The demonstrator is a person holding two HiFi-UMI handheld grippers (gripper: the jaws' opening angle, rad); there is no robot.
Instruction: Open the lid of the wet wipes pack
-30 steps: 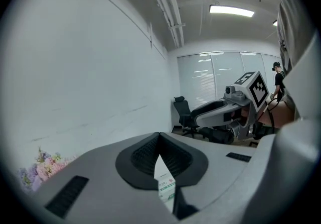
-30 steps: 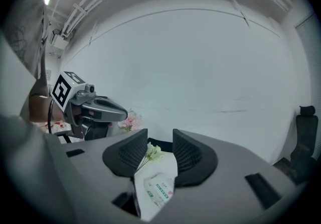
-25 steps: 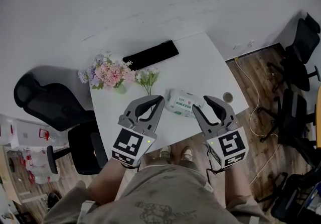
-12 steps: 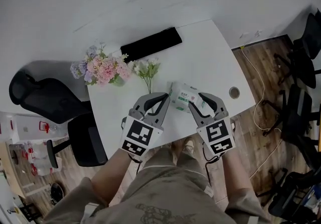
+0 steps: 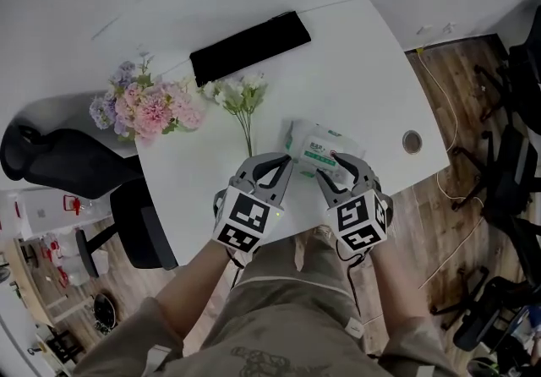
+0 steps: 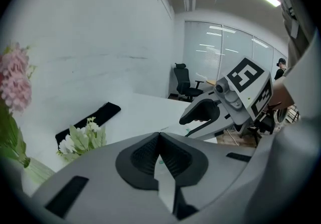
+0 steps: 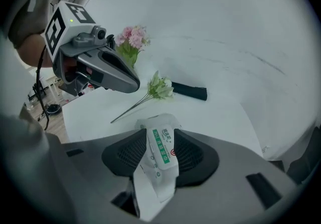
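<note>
Wet wipes pack [image 5: 314, 150]: white, green label band. Table [image 5: 363, 71]: plain white. Flat bar [image 5: 249, 47]: black. Bouquet [image 5: 144, 106]: pink and lilac. Loose sprig [image 5: 239, 96]: white blooms, green stem. Floor [image 5: 456, 223]: brown wood grain. Left gripper [image 5: 287, 166]: grey, cube in black-and-white squares.

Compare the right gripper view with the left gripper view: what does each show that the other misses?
Only the right gripper view: a clear look at the wet wipes pack, showing between its jaws, which are apart and have just been opening; also the left gripper. Only the left gripper view: its jaws together with nothing between, the right gripper, an office chair. Both: pink flowers, white sprig, black bar, table.
</note>
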